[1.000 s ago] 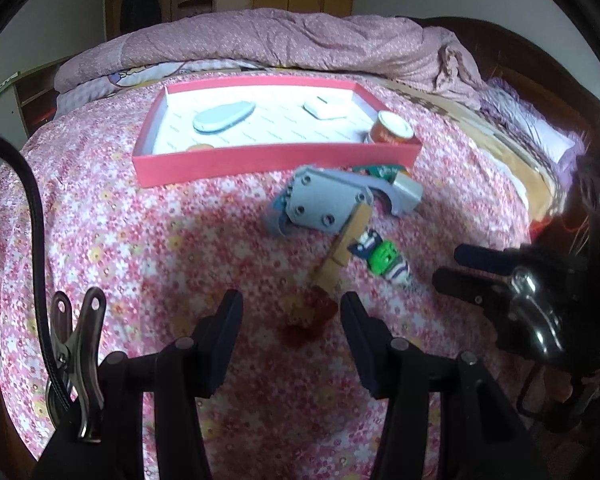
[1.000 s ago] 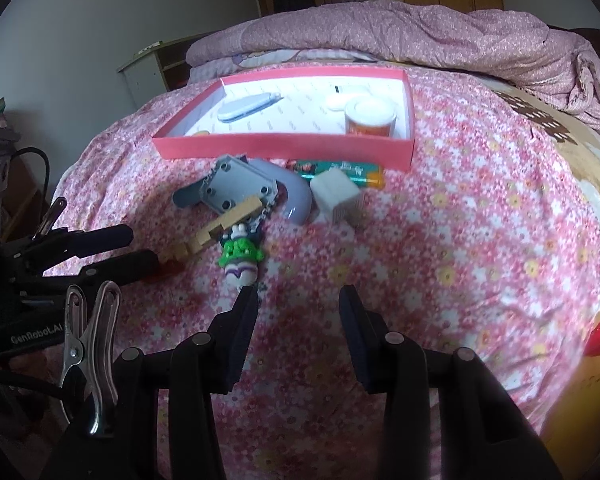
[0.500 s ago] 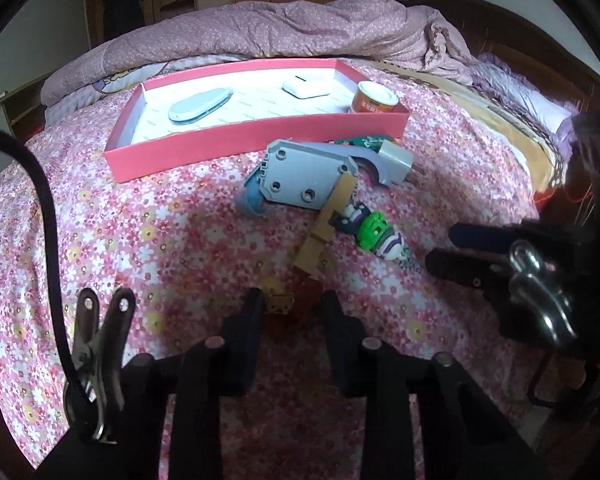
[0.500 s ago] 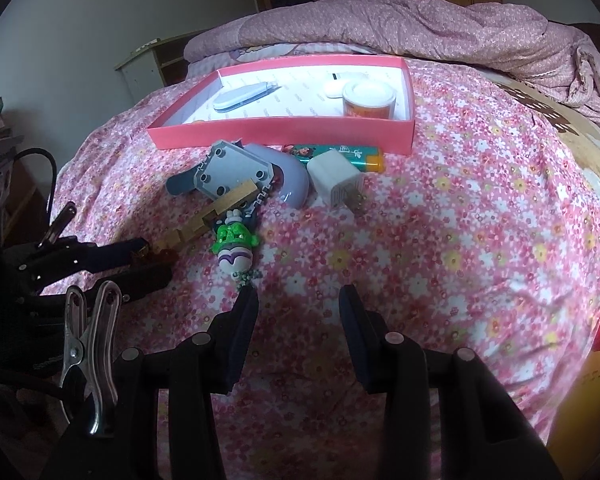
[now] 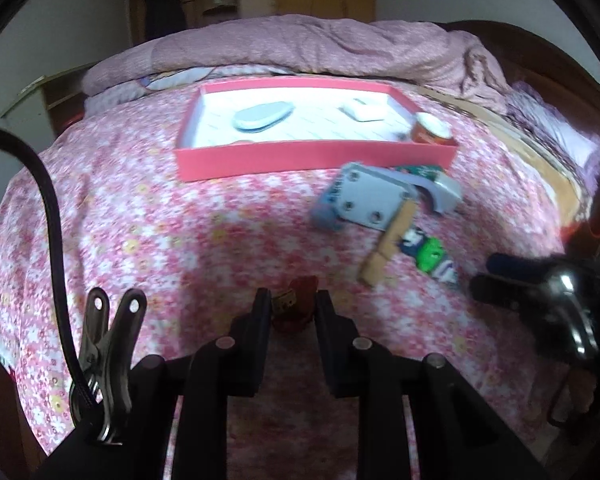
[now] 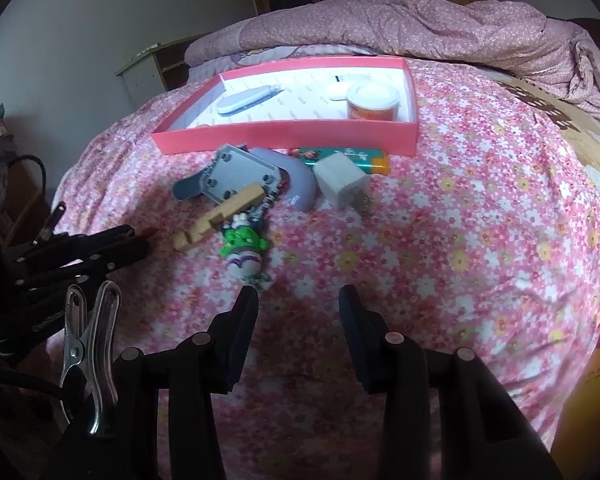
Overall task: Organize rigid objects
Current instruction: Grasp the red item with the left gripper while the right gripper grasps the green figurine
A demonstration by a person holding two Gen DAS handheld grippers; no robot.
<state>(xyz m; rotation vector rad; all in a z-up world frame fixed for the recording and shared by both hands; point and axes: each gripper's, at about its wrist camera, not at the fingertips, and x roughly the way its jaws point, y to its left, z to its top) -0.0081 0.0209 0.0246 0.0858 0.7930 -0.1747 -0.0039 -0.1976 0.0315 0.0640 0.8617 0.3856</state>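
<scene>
On the bed [image 6: 480,208], the far pink tray [image 5: 316,156] holds four items; six lie loose near it. The left hand-held gripper [image 5: 290,310], open a second ago, has clenched on the red toy [image 5: 298,308], ready for traying. The right hand-held gripper [image 6: 298,308] hangs released.

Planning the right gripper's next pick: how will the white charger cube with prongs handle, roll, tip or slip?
White charger cube: boxy with flat faces, so unlikely to roll. Smooth plastic, maybe slippery. Its prongs stick out on the soft bedspread, so it could tip when nudged.
</scene>
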